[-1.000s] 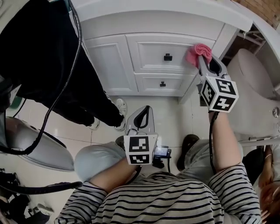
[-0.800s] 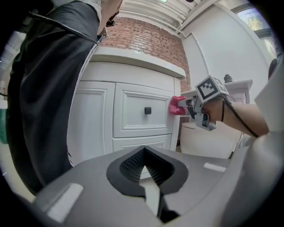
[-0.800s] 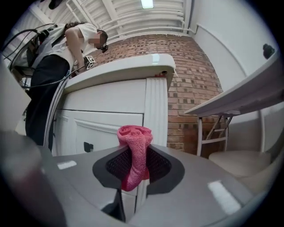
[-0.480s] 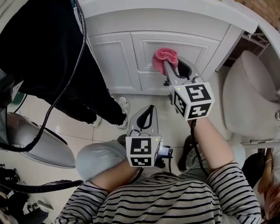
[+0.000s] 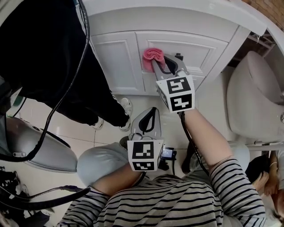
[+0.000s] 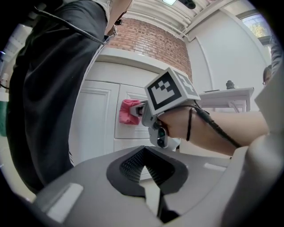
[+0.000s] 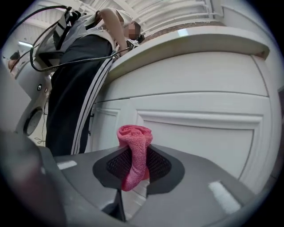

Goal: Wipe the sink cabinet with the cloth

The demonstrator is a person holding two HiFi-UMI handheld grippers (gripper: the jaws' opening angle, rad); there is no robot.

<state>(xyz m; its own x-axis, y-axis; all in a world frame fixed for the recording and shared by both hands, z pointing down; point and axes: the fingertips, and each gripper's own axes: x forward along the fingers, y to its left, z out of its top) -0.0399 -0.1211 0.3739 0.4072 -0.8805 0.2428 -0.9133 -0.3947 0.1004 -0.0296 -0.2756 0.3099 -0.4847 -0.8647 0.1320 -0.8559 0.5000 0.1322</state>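
Observation:
A bunched pink cloth [image 5: 152, 56] is pressed against the left end of the white sink cabinet's [image 5: 116, 66] upper drawer front [image 5: 199, 49]. My right gripper [image 5: 160, 66] is shut on it, arm stretched forward. In the right gripper view the cloth [image 7: 135, 142] sticks up from between the jaws of the right gripper [image 7: 135, 165], close to the drawer panel [image 7: 204, 142]. My left gripper [image 5: 144, 122] hangs low over the floor by my knee, shut with nothing in it. The left gripper view shows the left gripper [image 6: 144, 154], with the cloth [image 6: 129, 111] on the cabinet beyond it.
A person in black trousers [image 5: 49, 57] stands close at the cabinet's left, shoes [image 5: 124, 108] near its base. A black cable [image 5: 66, 88] hangs in front of them. A toilet [image 5: 253, 97] stands right of the cabinet. The countertop edge [image 5: 177, 11] overhangs the drawers.
My right gripper has swept the cloth leftward across the upper drawer front, from its right end to its left end. The left gripper has stayed put.

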